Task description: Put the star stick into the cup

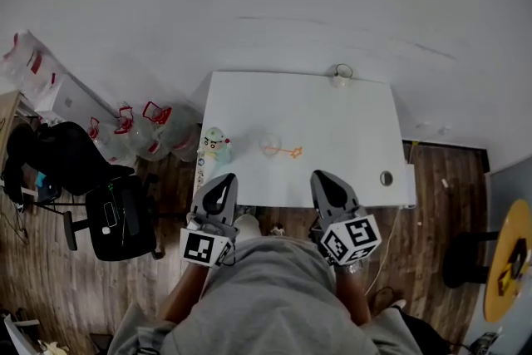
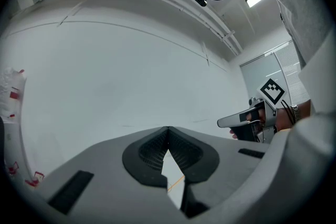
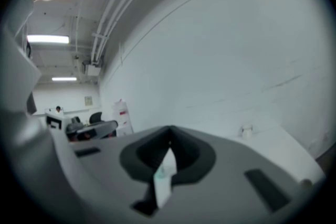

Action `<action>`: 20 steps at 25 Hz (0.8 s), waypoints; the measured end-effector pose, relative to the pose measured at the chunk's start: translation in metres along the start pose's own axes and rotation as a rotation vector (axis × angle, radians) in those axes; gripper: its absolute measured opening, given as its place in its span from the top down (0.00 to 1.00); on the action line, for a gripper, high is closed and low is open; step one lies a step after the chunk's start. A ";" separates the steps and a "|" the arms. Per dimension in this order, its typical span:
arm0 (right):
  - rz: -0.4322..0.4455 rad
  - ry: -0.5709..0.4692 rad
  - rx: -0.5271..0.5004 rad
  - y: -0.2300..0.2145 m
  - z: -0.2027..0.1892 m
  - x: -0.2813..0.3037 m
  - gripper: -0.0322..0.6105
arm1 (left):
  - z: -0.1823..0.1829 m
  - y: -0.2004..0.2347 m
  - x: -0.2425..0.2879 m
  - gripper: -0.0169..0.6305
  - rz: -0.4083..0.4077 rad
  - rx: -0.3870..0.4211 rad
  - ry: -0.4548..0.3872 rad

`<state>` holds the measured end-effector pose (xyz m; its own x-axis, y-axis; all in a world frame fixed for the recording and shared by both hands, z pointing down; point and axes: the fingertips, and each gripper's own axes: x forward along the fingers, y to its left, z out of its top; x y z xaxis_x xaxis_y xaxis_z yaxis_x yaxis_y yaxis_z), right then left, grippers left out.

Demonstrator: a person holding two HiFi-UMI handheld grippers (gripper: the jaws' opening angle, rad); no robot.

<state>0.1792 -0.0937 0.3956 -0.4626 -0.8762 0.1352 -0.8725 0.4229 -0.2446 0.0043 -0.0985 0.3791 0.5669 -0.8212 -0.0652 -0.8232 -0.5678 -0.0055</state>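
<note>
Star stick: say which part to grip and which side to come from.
Probably grip the star stick on its thin shaft near the star end, coming down from above on its right side with the right gripper, tongs across the shaft. It lies flat on the table, and its other end sits by the clear cup, which crowds that side.

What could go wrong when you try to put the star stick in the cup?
The star stick lies flat on the white table, so the jaws might slide over it. It ends right beside the clear cup, which a gripper could knock over. The toy figure stands just ahead of the left gripper and might get bumped.
</note>
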 end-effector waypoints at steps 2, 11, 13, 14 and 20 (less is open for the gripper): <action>0.000 -0.003 -0.004 0.001 0.001 -0.002 0.90 | 0.003 0.000 -0.002 0.93 0.001 -0.002 -0.006; 0.002 -0.019 0.003 0.004 0.003 0.000 0.90 | 0.010 -0.006 0.004 0.93 -0.020 0.011 -0.020; 0.004 -0.018 -0.002 0.005 0.004 0.001 0.90 | 0.012 -0.005 0.004 0.93 -0.022 0.016 -0.023; 0.007 -0.017 -0.005 0.005 0.004 0.003 0.90 | 0.013 -0.004 0.005 0.93 -0.021 0.018 -0.025; 0.016 -0.011 -0.006 0.007 0.002 0.006 0.90 | 0.009 -0.001 0.003 0.93 -0.008 0.016 -0.020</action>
<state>0.1712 -0.0962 0.3928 -0.4751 -0.8716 0.1207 -0.8658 0.4386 -0.2407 0.0070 -0.1002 0.3702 0.5729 -0.8152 -0.0851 -0.8191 -0.5733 -0.0216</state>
